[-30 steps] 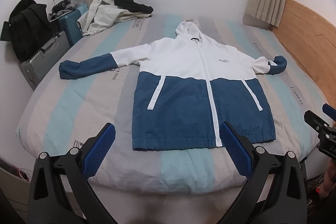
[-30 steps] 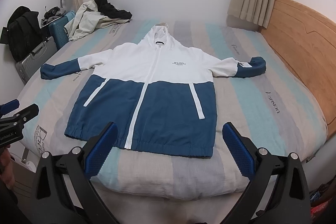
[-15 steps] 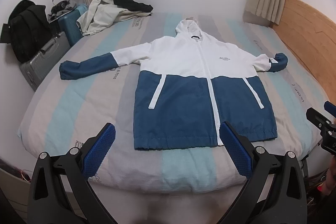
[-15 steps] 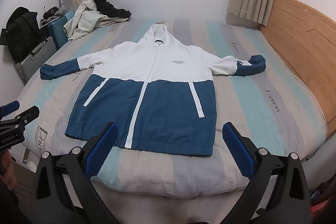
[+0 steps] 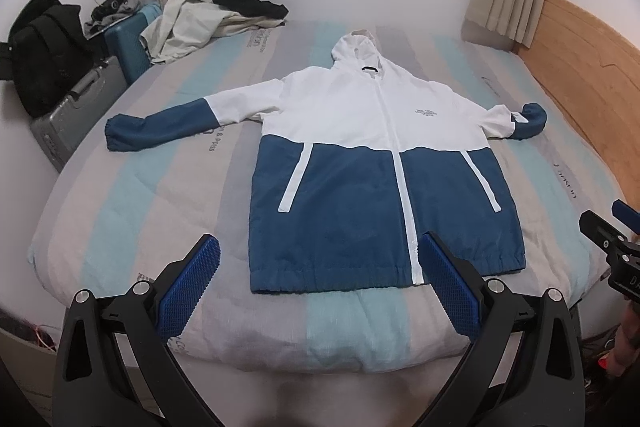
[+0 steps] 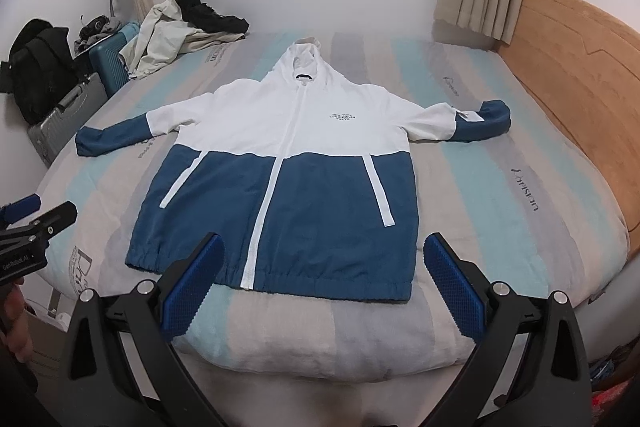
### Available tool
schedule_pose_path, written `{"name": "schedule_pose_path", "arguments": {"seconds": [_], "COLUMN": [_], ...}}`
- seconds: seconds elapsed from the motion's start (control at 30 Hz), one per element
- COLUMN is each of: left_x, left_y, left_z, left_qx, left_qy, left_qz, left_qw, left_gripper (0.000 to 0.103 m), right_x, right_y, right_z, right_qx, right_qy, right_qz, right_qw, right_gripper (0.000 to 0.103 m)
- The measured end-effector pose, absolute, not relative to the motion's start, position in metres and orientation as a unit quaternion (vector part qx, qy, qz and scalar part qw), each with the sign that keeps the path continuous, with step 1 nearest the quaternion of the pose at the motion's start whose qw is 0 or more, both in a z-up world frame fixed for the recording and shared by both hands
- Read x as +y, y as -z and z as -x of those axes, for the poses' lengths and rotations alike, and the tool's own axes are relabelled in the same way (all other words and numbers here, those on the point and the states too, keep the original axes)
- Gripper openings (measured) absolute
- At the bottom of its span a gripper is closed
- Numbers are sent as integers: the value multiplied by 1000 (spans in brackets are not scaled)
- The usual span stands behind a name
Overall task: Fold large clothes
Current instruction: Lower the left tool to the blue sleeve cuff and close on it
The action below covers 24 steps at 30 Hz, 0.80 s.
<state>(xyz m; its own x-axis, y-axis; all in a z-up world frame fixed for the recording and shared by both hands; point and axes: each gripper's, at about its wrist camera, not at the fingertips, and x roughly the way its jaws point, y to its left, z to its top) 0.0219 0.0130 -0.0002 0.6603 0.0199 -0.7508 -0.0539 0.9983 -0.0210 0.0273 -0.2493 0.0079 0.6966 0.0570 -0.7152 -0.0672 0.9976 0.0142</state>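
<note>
Item 1: hooded jacket [image 5: 380, 163], white upper half, blue lower half and blue cuffs. It is lying flat and face up across the middle of the frame on the striped bed [image 5: 132, 195], zip closed, hood pointing toward the window wall, both sleeves stretched out sideways. The hem is lying near the bed's lower edge in both views.

Item 2: my left gripper [image 5: 320, 287]. I am holding it spread wide at the bottom centre of the left wrist view, above the bed's near edge; the blue fingers [image 5: 188, 287] are gripping nothing and are sitting clear of the jacket.

Item 3: my right gripper [image 6: 320, 287]. I am holding it equally wide apart at the bottom centre of the right wrist view, empty, short of the hem.

Item 4: loose clothes pile [image 5: 200, 15], beige and black, upper left of the frame at the bed's far corner.

Item 5: grey suitcase [image 5: 76, 107] and teal suitcase [image 5: 128, 47], left edge, beside the bed; a black bag [image 5: 44, 55] is sitting on the grey one.

Item 6: wooden headboard [image 6: 580, 67], right side.
</note>
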Motion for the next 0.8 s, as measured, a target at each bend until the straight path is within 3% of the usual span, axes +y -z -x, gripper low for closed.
{"name": "schedule_pose_path", "arguments": {"seconds": [0.43, 0.8], "left_x": [50, 44], "left_y": [-14, 7], "left_z": [-91, -211], "left_qx": [460, 468], "left_qy": [-3, -28], "left_qz": [14, 19], "left_qw": [888, 883], "left_gripper": [97, 97], "right_x": [-225, -261], "right_y": [-26, 0], "right_z": [-91, -228], "right_qx": [431, 447], "right_qy": [1, -12], "right_qz": [16, 45], "right_qw": [902, 893], "right_gripper": [96, 96]}}
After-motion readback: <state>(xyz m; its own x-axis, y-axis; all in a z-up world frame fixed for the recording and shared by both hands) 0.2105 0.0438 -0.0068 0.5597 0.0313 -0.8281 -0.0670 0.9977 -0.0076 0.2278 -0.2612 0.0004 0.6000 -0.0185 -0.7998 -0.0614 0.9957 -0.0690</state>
